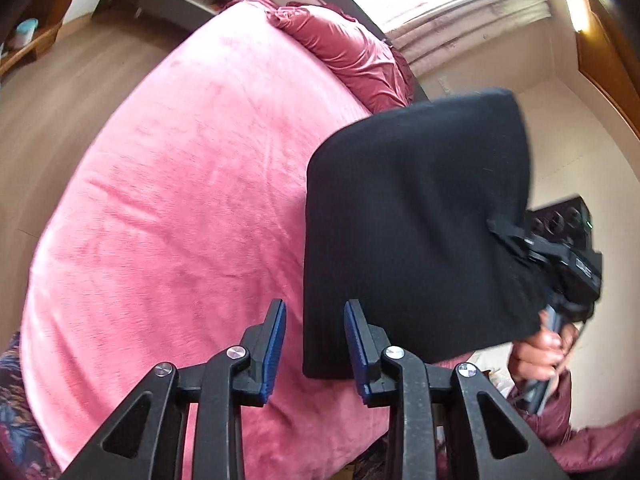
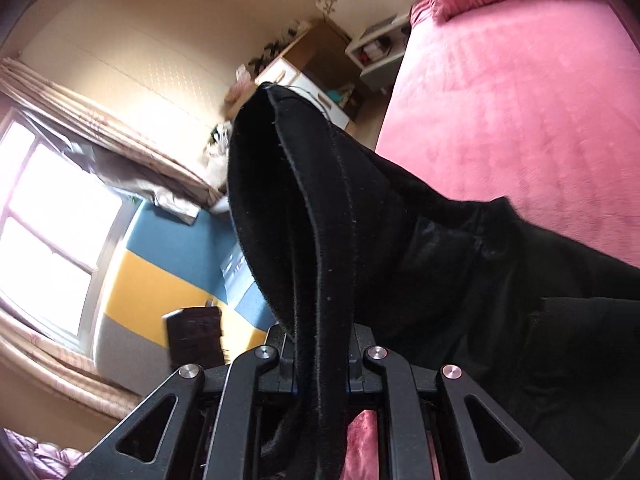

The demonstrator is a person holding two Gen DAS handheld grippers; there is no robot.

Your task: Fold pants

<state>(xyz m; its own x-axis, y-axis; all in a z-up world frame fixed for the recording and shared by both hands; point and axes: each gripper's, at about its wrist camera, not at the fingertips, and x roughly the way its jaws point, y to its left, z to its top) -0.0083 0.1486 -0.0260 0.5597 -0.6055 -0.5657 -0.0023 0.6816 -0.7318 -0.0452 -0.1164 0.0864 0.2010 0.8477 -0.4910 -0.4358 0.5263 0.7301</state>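
The left gripper (image 1: 314,344) is hanging over the pink bedspread (image 1: 180,200) with its blue-padded fingers (image 1: 274,344) spread apart and nothing lying between them; the near edge of the black pants (image 1: 416,220) is showing just beside the right-hand finger, but the cloth is not sitting inside the gap. The pants are hanging in the air as a folded dark panel above the bed's edge, lifted clear of the cover, with their far corner pinched by the right gripper (image 1: 520,248), which a bare hand (image 1: 540,352) is holding from below. In the right wrist view, the right gripper (image 2: 320,360) is clenching a thick seam of the pants (image 2: 320,240), the fabric rising up out of the closed fingers and draping away to the right over the bedspread (image 2: 520,120). A dark pink pillow (image 1: 352,52) is lying at the head of the bed, and a curtained window (image 1: 460,4) is glowing behind it
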